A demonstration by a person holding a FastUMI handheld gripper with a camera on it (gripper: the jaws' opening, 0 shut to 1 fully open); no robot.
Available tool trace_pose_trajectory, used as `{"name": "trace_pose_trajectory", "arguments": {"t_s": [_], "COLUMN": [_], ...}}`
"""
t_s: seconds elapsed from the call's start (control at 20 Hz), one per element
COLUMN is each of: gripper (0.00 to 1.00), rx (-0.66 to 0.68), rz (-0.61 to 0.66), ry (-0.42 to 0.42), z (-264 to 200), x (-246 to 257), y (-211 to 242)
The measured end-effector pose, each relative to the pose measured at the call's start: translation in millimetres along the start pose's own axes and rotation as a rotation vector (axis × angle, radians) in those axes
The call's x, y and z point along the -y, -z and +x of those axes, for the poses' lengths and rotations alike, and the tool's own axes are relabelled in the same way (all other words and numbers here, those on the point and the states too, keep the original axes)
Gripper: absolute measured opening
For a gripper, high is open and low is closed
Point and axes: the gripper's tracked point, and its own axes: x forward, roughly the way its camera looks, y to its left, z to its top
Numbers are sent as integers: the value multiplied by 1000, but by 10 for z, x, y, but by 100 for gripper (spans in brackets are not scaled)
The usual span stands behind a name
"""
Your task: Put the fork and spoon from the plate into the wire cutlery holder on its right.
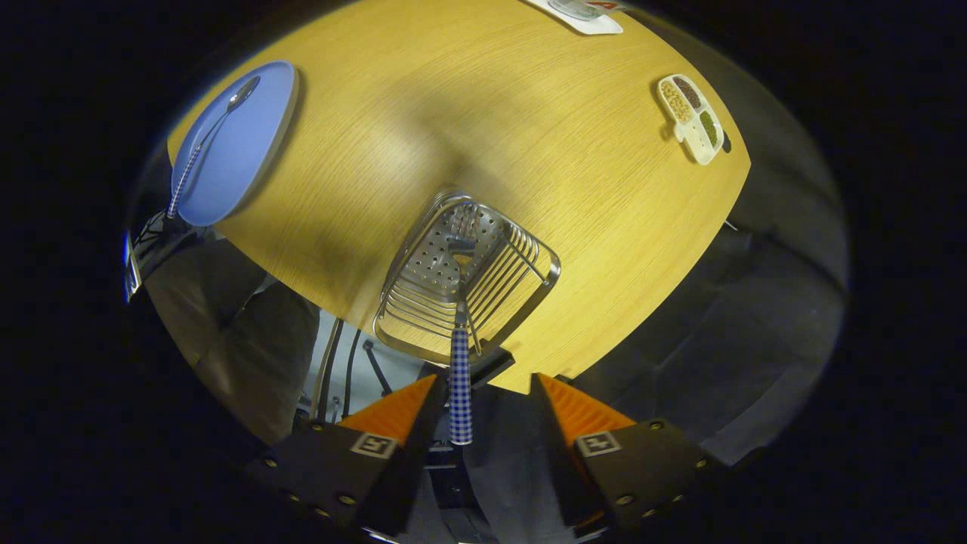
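From the gripper view, the gripper (483,397) hangs above the wire cutlery holder (468,276), its orange fingers (396,412) spread apart. The fork (460,355) stands in the holder, tines down on the perforated bottom; its blue checked handle rises between the fingers, close to the left one, and contact cannot be told. The spoon (208,143) lies on the blue plate (238,143), well apart across the wooden desk (491,128). A divided snack tray (691,119) sits farther off.

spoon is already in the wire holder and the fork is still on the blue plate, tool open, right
Not quite, the two are swapped. In the gripper view the fork stands in the wire holder, its checked handle rising between the fingers of the open tool, which are apart from it. The spoon lies on the blue plate.
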Motion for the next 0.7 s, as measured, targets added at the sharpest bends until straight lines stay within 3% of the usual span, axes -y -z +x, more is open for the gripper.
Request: {"name": "trace_pose_trajectory", "arguments": {"t_s": [0.05,0.4,0.7], "gripper": [100,96,96], "rx": [28,237,439], "rz": [22,197,391], "ry": [13,47,-87], "z": [-110,-432,-796], "x": [15,-171,-843], "y": [-39,-133,-294]}}
